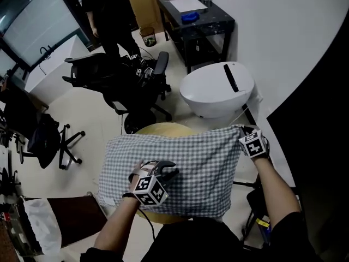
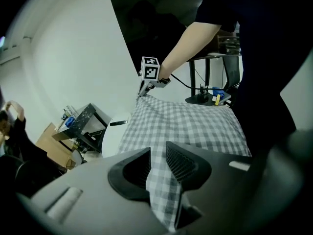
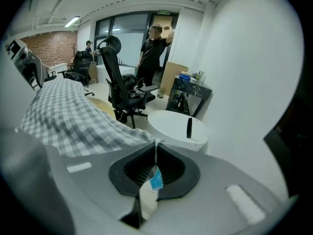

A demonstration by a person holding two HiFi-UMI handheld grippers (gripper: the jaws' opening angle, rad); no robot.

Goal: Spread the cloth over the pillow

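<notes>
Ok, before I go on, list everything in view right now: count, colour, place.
grey-and-white checked cloth: one, grey and white, spread over the round table
round wooden table: one, pale yellow, under the cloth, only its edges show
white domed pod with a black strip: one, white, on the floor beyond the table
black office chairs: at least two, black, left of the pod and further left
black desk: one, black, by the white wall, small items on top
brown cardboard box: one, brown, beside the desk
standing person: one, dark clothes, behind the chairs
left gripper: one, grey, shut on a fold of the cloth
right gripper: one, grey, shut on the cloth's labelled corner
</notes>
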